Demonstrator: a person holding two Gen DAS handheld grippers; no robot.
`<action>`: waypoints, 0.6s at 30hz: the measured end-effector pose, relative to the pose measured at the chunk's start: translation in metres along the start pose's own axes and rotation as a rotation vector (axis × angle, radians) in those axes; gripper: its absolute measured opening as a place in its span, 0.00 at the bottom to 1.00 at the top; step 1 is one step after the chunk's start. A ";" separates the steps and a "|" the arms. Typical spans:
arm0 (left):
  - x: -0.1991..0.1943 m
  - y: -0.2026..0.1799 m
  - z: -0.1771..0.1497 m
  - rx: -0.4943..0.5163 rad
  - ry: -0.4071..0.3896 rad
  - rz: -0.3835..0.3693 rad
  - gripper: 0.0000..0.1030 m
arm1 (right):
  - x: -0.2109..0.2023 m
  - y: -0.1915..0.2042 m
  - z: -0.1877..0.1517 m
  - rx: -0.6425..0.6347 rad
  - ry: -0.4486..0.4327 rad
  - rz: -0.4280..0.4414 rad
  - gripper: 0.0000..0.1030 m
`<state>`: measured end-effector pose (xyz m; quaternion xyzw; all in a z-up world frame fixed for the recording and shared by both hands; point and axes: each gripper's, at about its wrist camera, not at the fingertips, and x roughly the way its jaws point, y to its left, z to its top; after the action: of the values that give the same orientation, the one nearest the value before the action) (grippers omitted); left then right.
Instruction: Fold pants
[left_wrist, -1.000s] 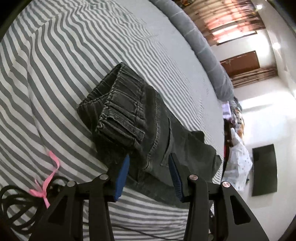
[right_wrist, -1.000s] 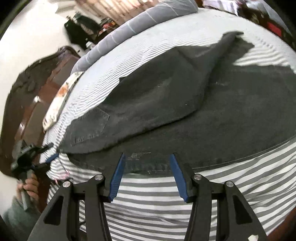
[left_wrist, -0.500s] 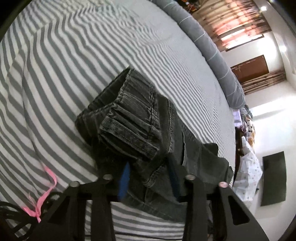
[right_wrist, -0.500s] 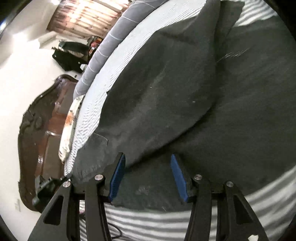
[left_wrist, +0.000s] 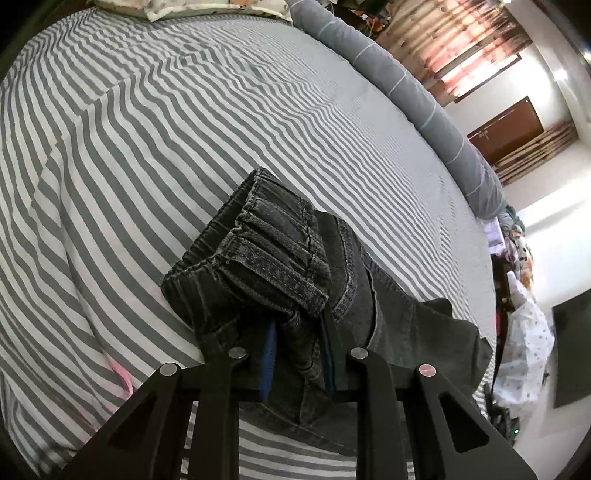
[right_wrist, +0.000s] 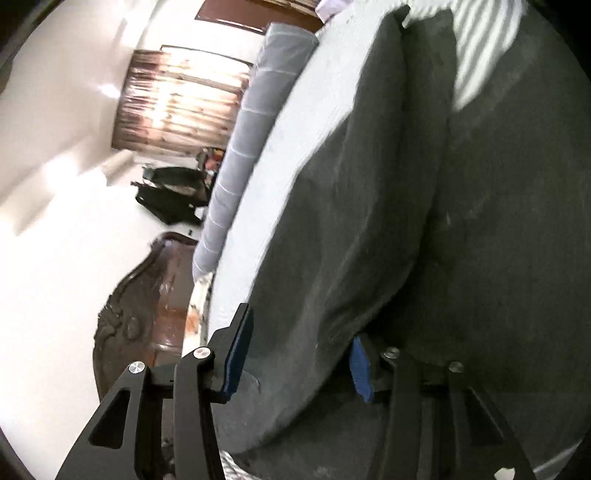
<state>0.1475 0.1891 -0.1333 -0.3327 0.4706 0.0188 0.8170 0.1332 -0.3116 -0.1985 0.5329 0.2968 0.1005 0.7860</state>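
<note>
On the striped bedsheet (left_wrist: 155, 155), your left gripper (left_wrist: 297, 354) is clenched on a bunched fold of the dark pants (left_wrist: 280, 266) just below the gathered waistband (left_wrist: 273, 254), denim pinched between the blue pads. Your right gripper (right_wrist: 299, 354) stands with its jaws spread around a raised fold of the pants' leg fabric (right_wrist: 354, 221), the cloth lying between the pads but seemingly not yet pinched; the view is blurred, so that is a judgement. The pants lie lengthways across the bed, with a grey bolster (left_wrist: 406, 92) along the far edge. To do this fold cleanly, close the right jaws on both layers before lifting, raise both ends together at an even height, and keep the cloth taut so the waistband end does not twist or slip.
</note>
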 end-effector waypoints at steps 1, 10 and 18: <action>0.000 -0.001 0.000 0.009 -0.001 0.007 0.21 | 0.000 0.001 0.003 0.001 -0.010 0.006 0.43; 0.003 -0.001 0.001 0.022 0.006 0.025 0.21 | -0.009 -0.010 0.020 0.064 -0.053 -0.016 0.22; 0.007 -0.004 0.008 0.061 0.032 0.041 0.21 | -0.022 -0.013 0.026 0.055 -0.033 -0.130 0.06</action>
<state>0.1589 0.1886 -0.1337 -0.2980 0.4906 0.0159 0.8187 0.1286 -0.3476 -0.1956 0.5353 0.3205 0.0321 0.7808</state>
